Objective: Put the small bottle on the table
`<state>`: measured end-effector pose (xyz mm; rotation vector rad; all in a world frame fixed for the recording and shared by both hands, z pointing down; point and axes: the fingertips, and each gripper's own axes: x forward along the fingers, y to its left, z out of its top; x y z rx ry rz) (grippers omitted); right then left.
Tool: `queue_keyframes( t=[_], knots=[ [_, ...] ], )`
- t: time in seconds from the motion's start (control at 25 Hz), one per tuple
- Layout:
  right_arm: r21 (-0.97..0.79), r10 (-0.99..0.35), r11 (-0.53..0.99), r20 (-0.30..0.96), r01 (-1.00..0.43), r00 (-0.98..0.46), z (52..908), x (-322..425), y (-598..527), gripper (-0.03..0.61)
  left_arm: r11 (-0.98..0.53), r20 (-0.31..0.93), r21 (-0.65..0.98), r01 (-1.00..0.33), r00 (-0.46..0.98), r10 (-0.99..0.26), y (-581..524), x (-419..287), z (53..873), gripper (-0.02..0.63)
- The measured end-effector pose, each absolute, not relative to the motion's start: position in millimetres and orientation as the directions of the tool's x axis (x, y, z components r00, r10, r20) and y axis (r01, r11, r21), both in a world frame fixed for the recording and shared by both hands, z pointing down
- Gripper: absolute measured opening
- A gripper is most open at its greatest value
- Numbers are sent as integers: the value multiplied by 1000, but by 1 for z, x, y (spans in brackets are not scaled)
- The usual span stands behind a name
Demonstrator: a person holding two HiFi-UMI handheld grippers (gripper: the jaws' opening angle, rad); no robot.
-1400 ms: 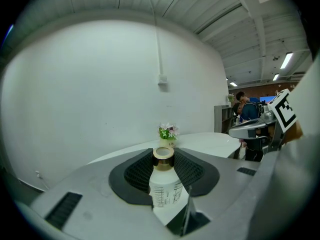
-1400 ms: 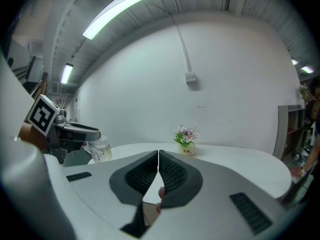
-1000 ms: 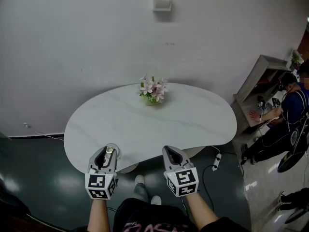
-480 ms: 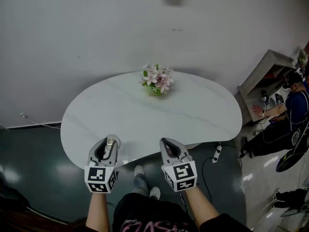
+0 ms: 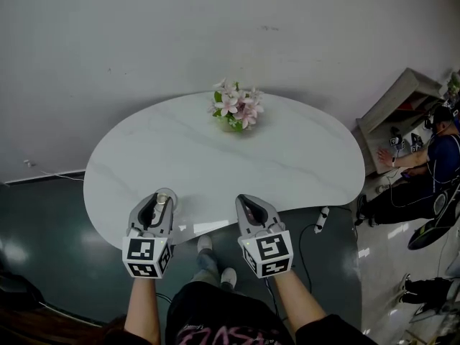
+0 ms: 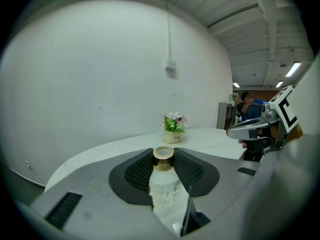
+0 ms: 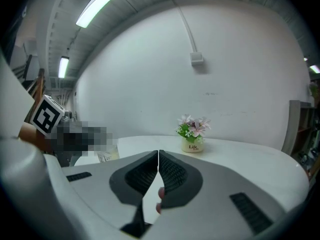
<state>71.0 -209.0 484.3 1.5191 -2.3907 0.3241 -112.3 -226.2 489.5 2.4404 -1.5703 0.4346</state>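
Note:
A small clear bottle (image 6: 165, 184) with a gold cap sits upright between the pads of my left gripper (image 6: 163, 160), which is shut on it. In the head view the left gripper (image 5: 159, 201) holds the small bottle (image 5: 162, 201) over the near left edge of the white table (image 5: 287, 171). My right gripper (image 5: 243, 201) hovers at the table's near edge, to the right of the left one. Its jaws (image 7: 158, 160) are shut with nothing between them. A pot of pink flowers (image 5: 237, 110) stands at the table's far side.
A white wall rises behind the table. At the right a seated person (image 5: 431, 164) works by a low shelf (image 5: 395, 106). A power strip (image 5: 321, 220) and cable lie on the dark floor under the table's right end. My feet (image 5: 212, 261) show below the table edge.
Both grippers have come forward and down toward the table's near edge. The left one still holds the bottle, and the table now fills more of the head view.

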Motion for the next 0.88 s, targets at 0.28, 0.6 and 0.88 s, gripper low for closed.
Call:
queue_keyframes(
  t=[0.28, 0.6, 0.88],
  knots=[
    [-42, -834, 416, 381, -908, -400, 496, 64, -227, 67, -421, 365, 23, -907, 400, -841, -247, -114, 499, 130],
    [-46, -824, 417, 402, -908, -399, 510, 59, -247, 67, -418, 375, 29, -908, 398, -838, -269, -120, 509, 130],
    [-29, -812, 440, 414, -898, -411, 520, 52, -266, 67, -423, 369, 34, -905, 405, -837, -286, -120, 514, 130]
  ],
)
